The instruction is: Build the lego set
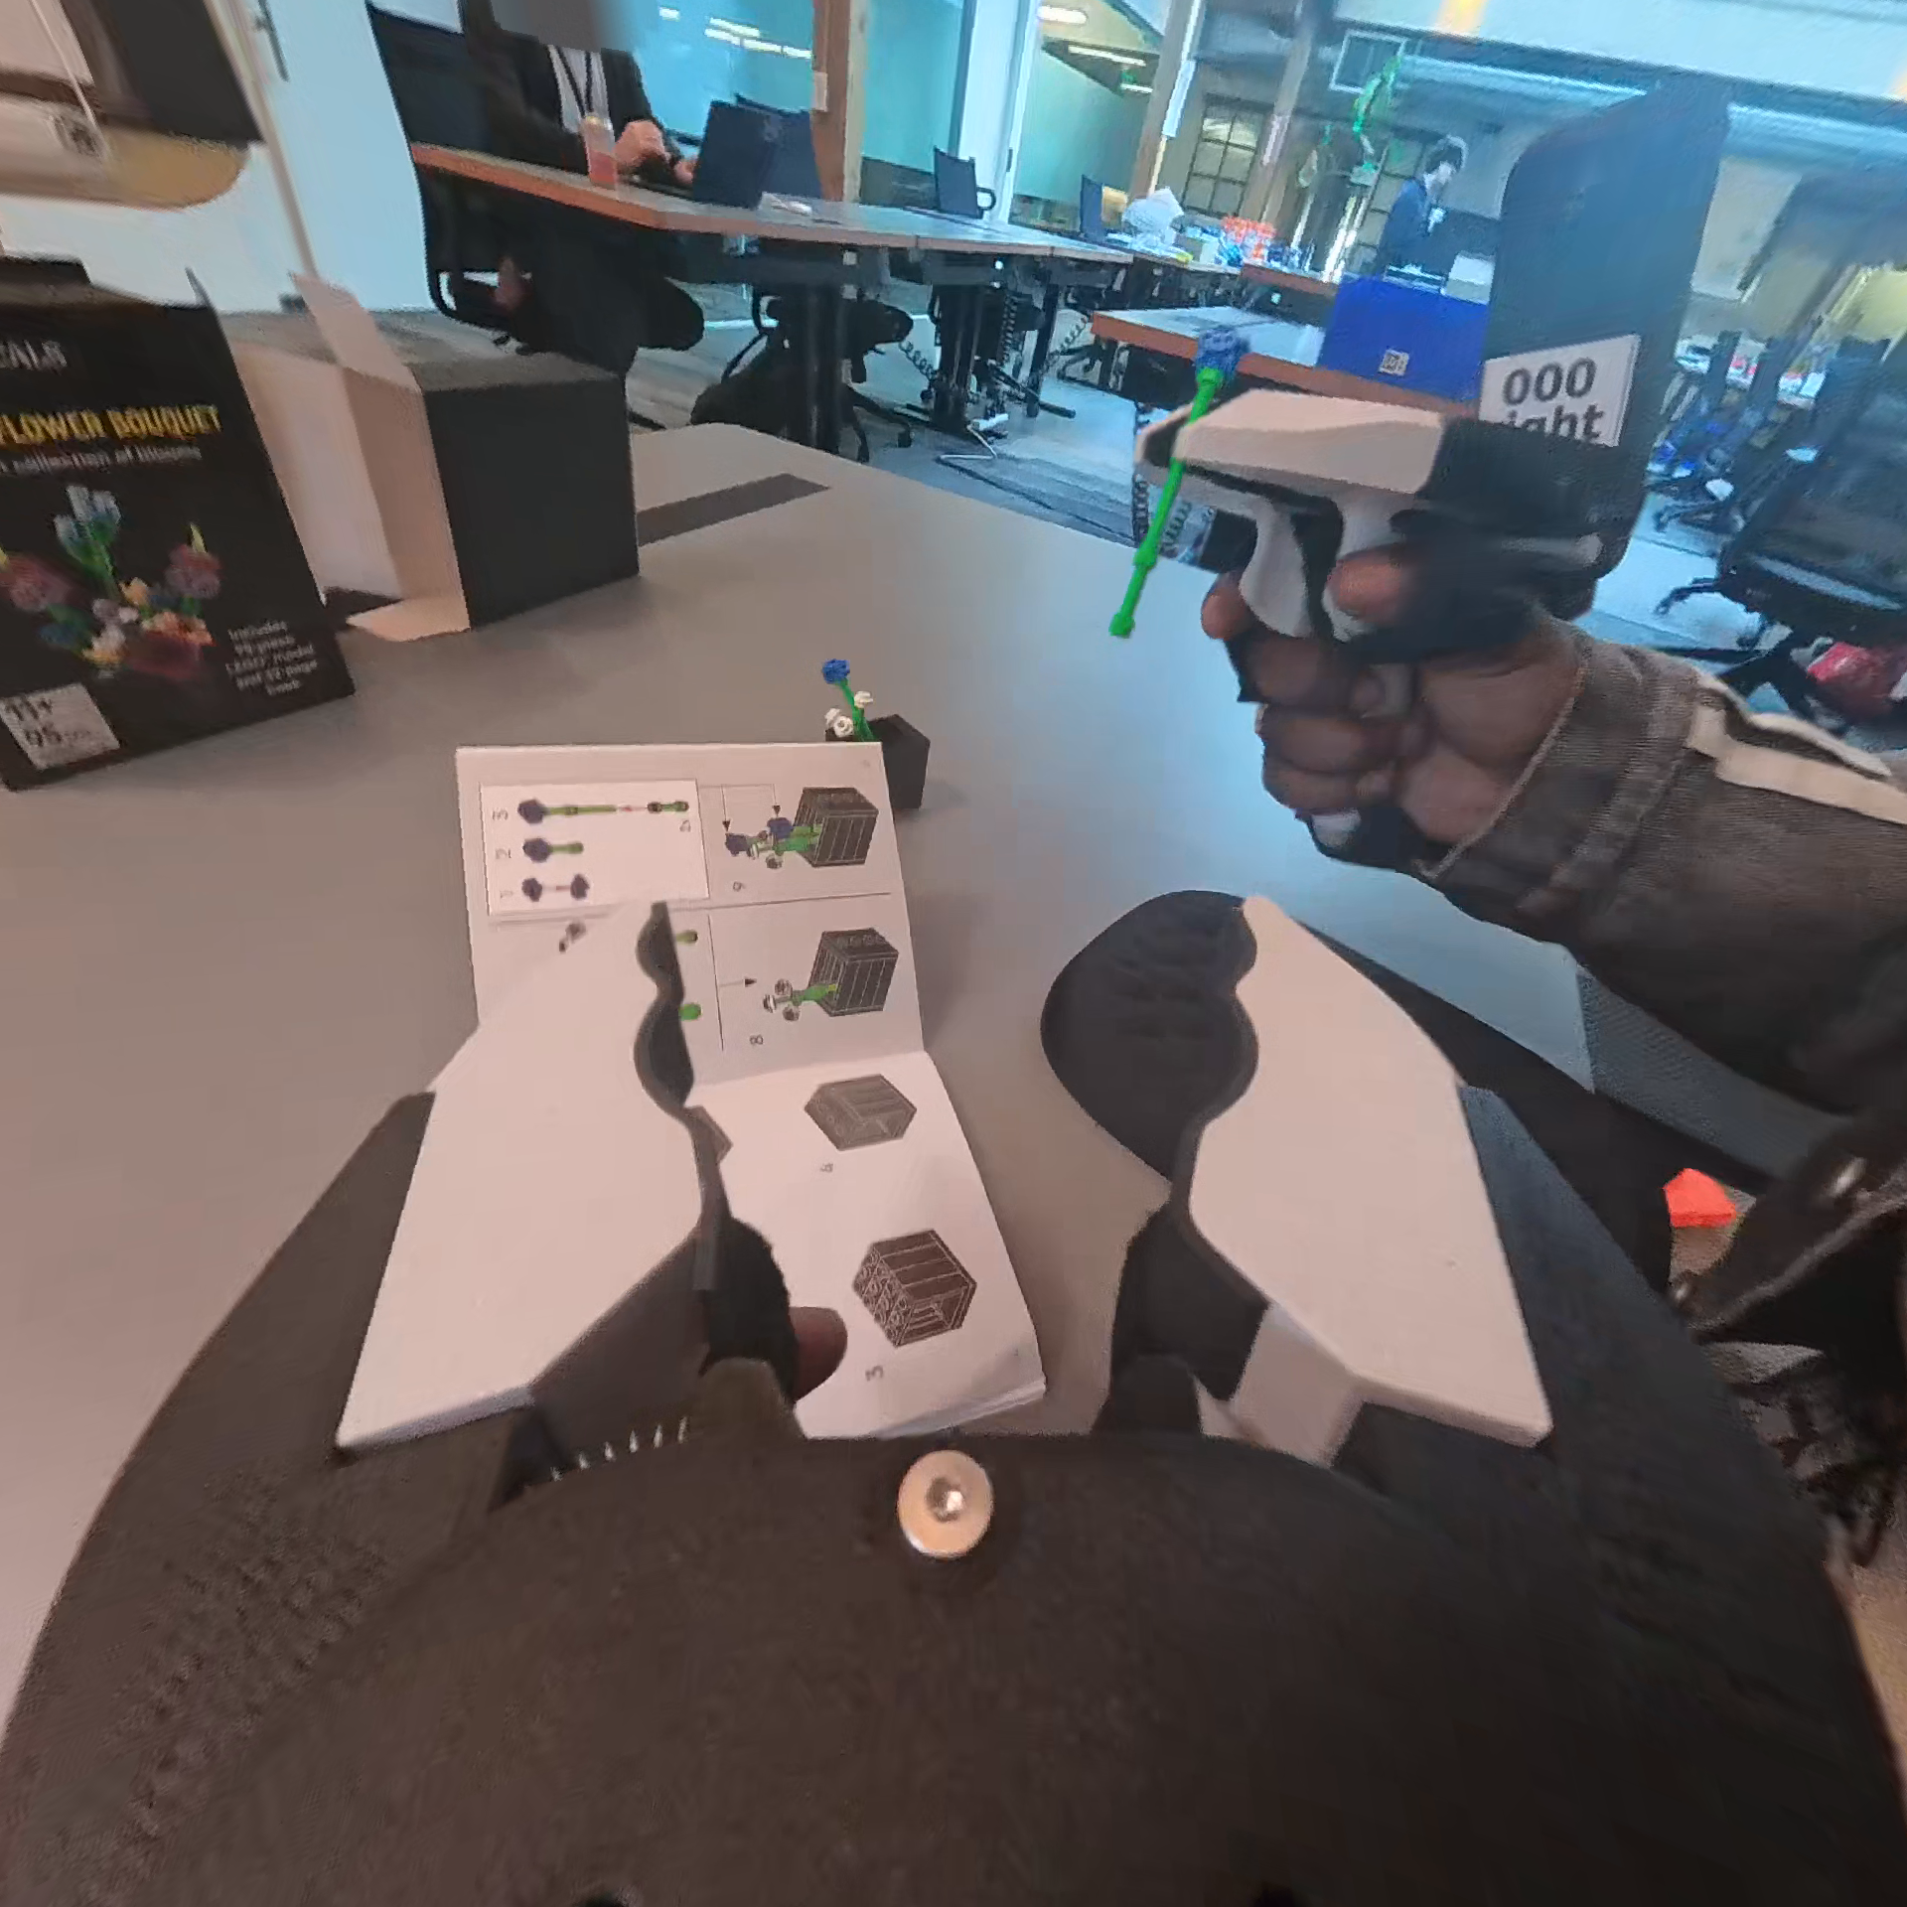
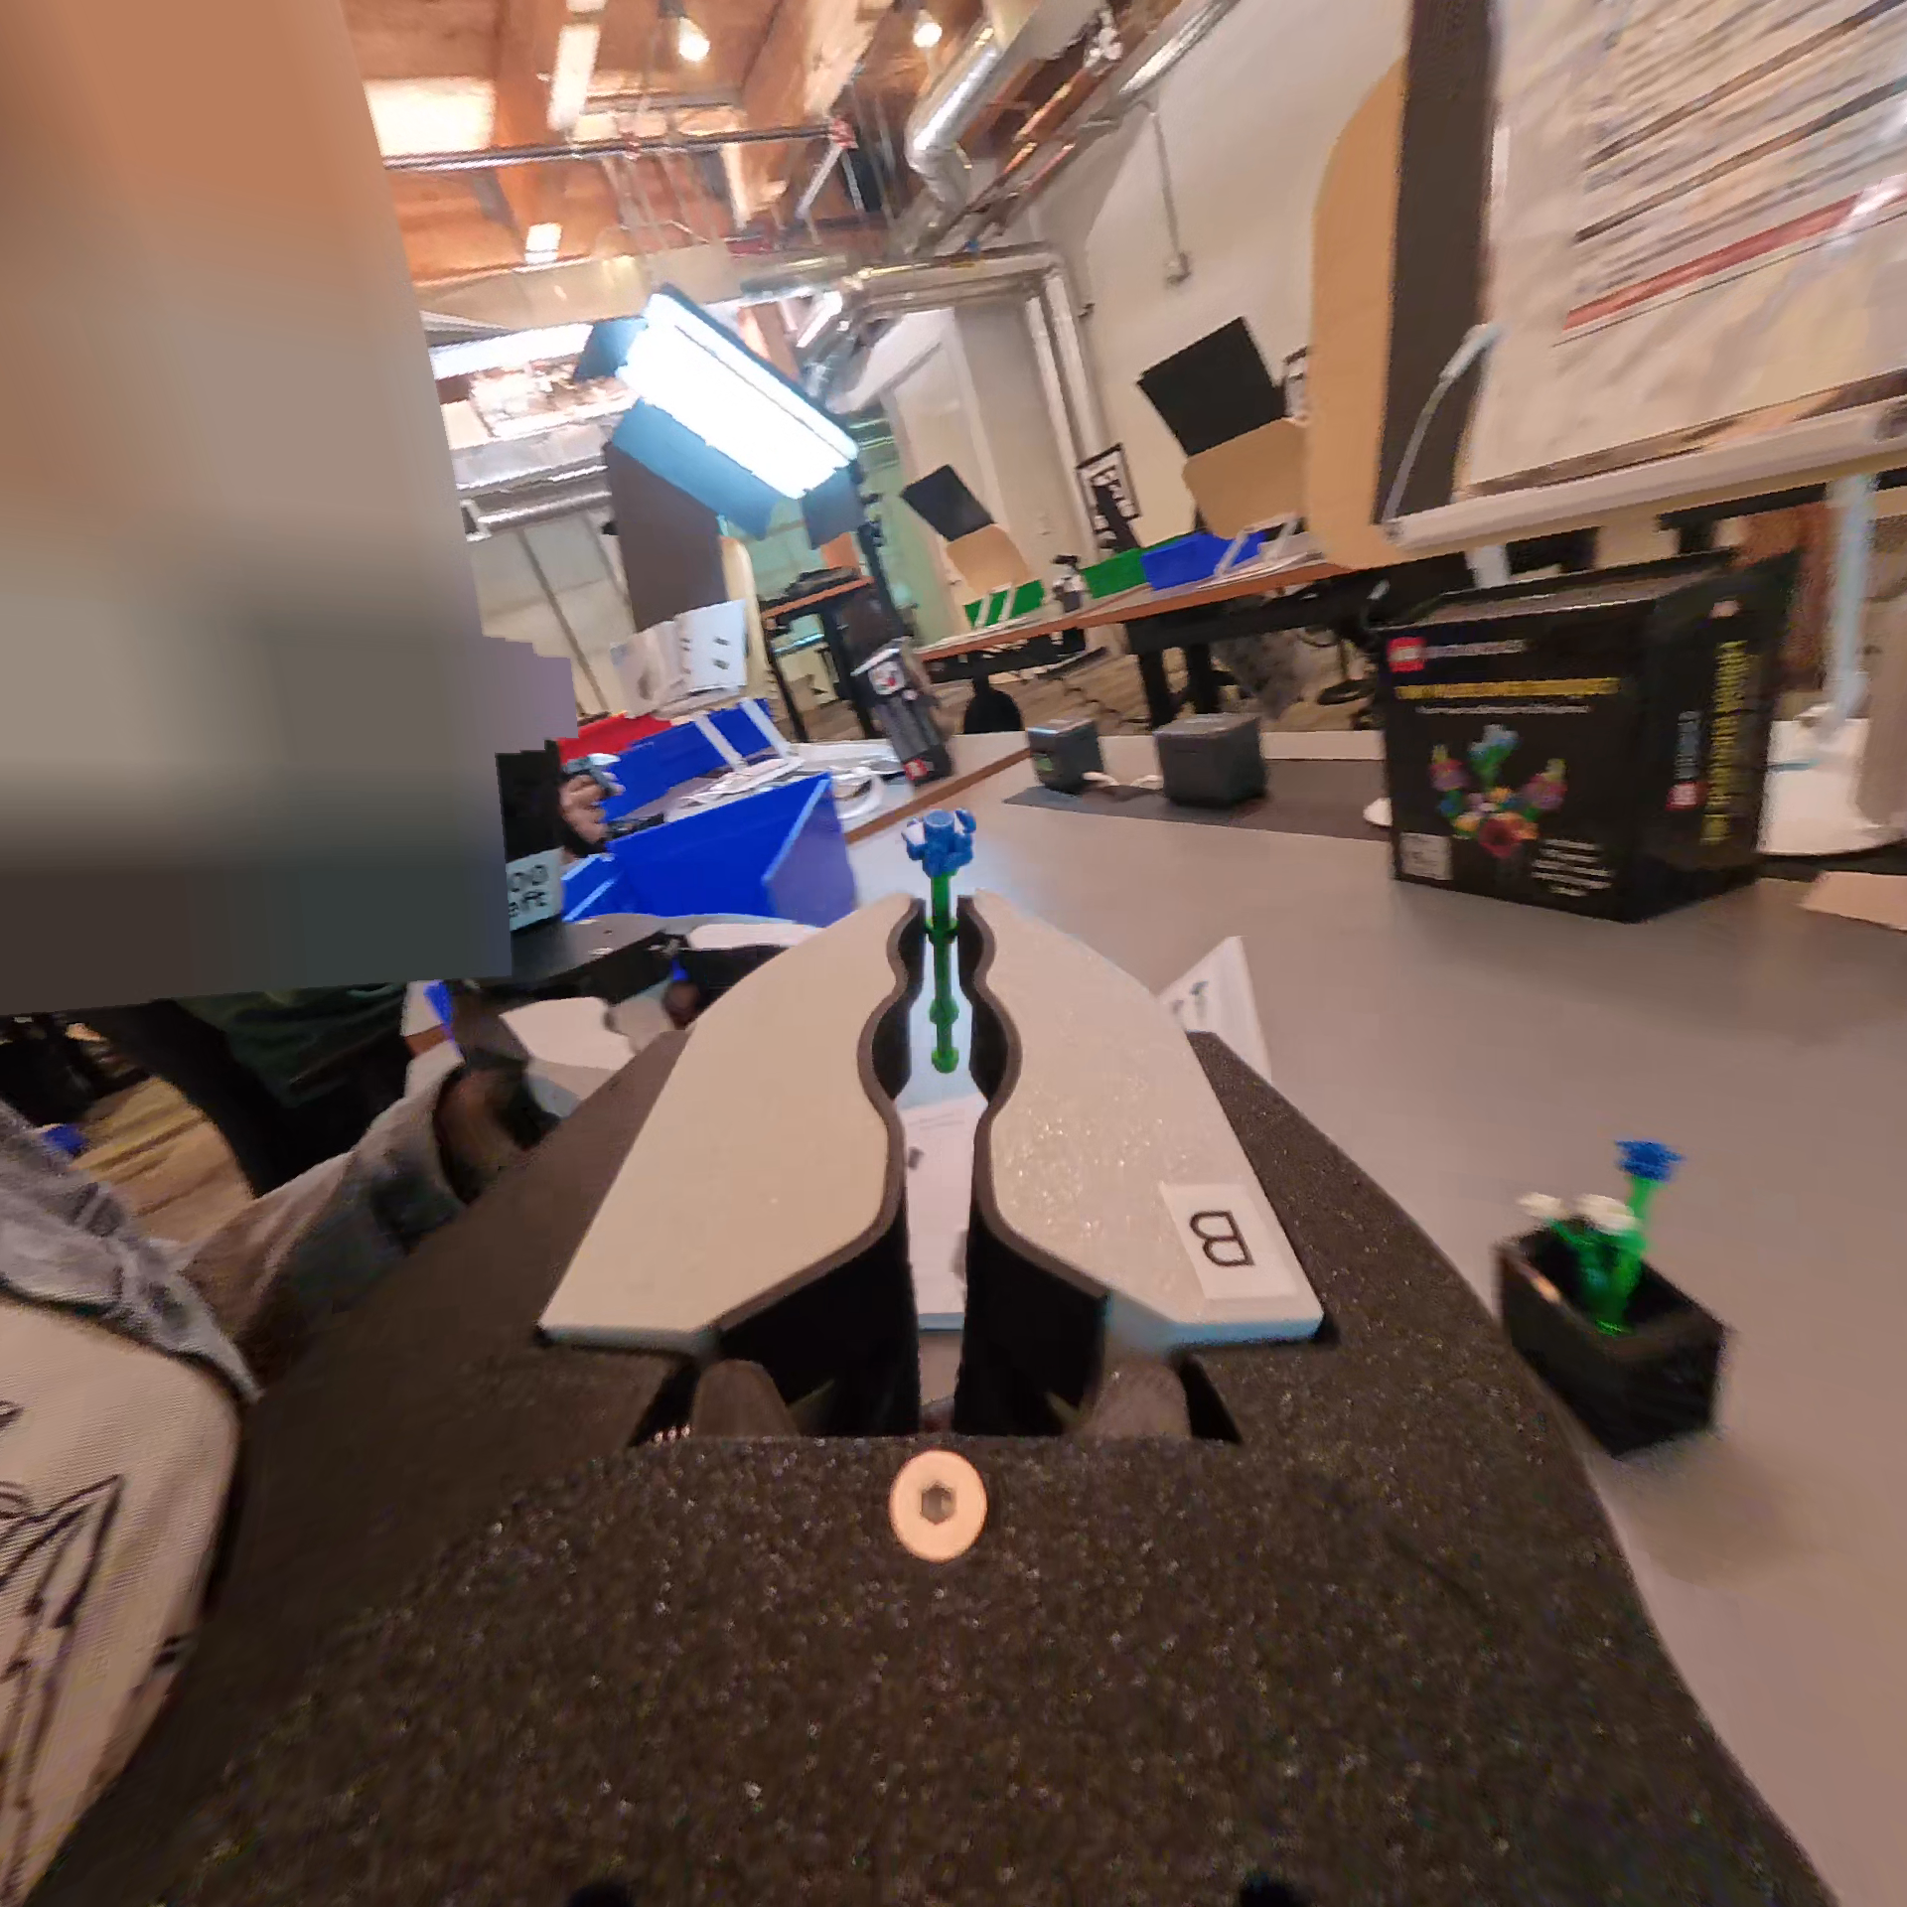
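My right gripper (image 2: 941, 918) is shut on a green lego stem with a blue flower (image 2: 937, 838) on top and holds it upright above the table. In the left wrist view the right gripper (image 1: 1161, 459) is at the upper right, with the stem (image 1: 1156, 526) hanging below its tips. My left gripper (image 1: 949, 918) is open and empty, hovering over the open instruction booklet (image 1: 795, 1032). A small black lego pot (image 1: 896, 751) with a blue flower and white flowers stands just beyond the booklet. It also shows in the right wrist view (image 2: 1610, 1342), to the right of the right gripper.
The black lego set box (image 1: 155, 547) stands at the far left, also in the right wrist view (image 2: 1569, 753). A dark open carton (image 1: 516, 485) sits behind it. Blue bins (image 2: 722, 846) lie beyond the grey table (image 1: 258, 980). A small orange-red piece (image 1: 1698, 1197) shows at the right. My right fingertips sit around 12 cm from my left ones. Both grippers' tips are roughly 35 cm from the dark open carton (image 1: 516, 485).
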### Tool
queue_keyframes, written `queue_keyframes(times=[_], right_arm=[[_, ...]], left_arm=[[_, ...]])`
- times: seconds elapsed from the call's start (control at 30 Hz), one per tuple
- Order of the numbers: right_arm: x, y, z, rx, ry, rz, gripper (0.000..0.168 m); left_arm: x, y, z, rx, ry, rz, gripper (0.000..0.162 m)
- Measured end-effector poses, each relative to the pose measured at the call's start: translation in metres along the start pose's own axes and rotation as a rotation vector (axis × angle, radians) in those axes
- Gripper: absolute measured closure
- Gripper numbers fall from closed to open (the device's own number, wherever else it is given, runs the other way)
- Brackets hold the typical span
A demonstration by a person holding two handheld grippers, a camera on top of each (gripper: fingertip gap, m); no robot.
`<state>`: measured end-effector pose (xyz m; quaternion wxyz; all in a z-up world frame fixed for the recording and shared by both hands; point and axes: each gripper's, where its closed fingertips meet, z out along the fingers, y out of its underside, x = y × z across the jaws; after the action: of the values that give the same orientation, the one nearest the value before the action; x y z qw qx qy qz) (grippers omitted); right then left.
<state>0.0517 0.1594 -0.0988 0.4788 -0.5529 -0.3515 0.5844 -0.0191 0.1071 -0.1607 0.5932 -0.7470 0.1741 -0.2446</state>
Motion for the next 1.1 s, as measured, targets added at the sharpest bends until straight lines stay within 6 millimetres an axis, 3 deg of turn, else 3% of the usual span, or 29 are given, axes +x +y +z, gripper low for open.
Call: queue_keyframes(times=[0.03,0.27,0.5,0.8,1.1], right_arm=[[0.010,0.000,-0.002,0.002,0.024,-0.007,0.163],[0.079,0.007,-0.016,-0.020,0.212,-0.087,0.163],[0.124,0.028,-0.017,-0.134,0.329,-0.113,0.163],[0.145,0.046,-0.011,-0.196,0.408,-0.080,0.163],[0.153,0.064,-0.011,-0.311,0.481,-0.033,0.163]], left_arm=[[-0.002,0.002,-0.001,-0.008,0.003,-0.016,0.063],[-0.006,0.003,-0.002,0.018,0.018,-0.058,0.062],[-0.008,0.000,-0.004,0.049,0.023,-0.077,0.063],[-0.009,-0.002,-0.005,0.067,0.030,-0.088,0.063],[-0.008,-0.003,-0.006,0.071,0.030,-0.081,0.065]])
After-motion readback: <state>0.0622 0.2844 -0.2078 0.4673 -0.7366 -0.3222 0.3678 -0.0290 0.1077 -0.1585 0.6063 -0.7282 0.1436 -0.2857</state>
